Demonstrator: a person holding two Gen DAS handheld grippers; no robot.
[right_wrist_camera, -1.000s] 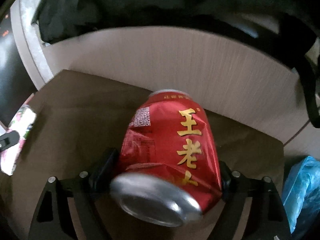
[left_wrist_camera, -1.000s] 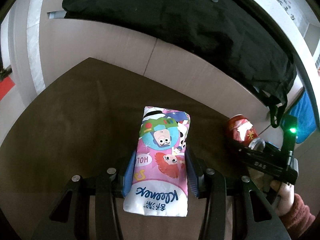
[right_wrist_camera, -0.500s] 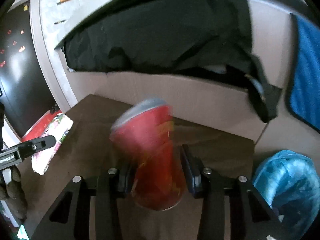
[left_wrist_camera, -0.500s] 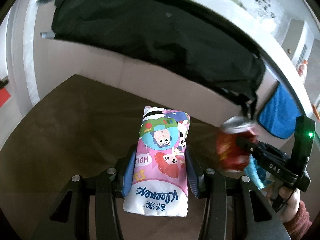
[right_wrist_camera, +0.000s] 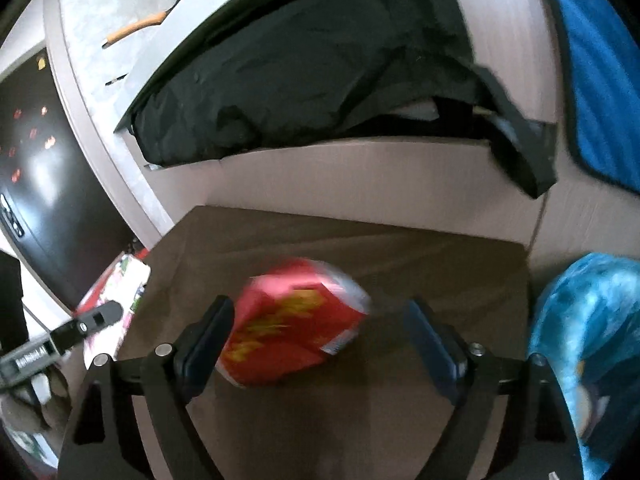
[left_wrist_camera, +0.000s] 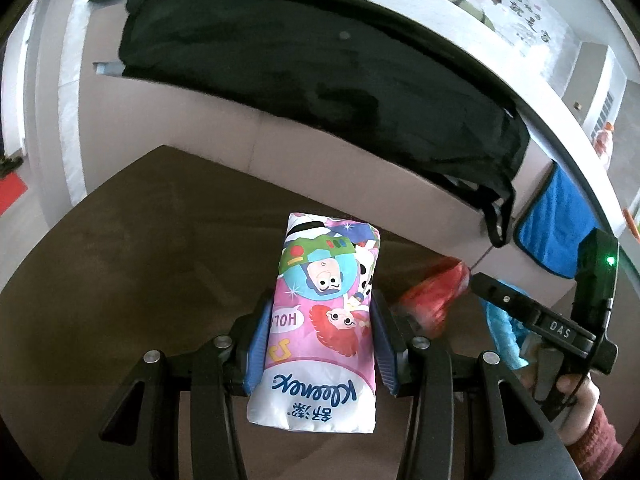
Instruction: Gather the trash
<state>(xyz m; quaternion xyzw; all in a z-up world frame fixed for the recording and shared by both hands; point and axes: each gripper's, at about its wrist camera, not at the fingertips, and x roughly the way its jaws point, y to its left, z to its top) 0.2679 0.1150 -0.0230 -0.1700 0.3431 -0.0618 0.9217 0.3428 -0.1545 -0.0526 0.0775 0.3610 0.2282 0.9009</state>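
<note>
While right claw (right_wrist_camera: 318,344) opening — red can (right_wrist_camera: 296,320) loose beside blue bag (right_wrist_camera: 588,356).

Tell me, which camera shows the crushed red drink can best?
The right wrist view: the crushed red drink can sits large, though blurred, between that gripper's opening jaws. The left wrist view shows only a blurred red sliver beside the pink tissue pack.

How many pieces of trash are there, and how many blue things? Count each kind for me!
Tissue packs: 1, the pink tissue pack
Cans: 1, the red can
Blue plastic bags: 1, the blue bag
Blue cloths: 1, the blue cloth
Total: 4
</note>
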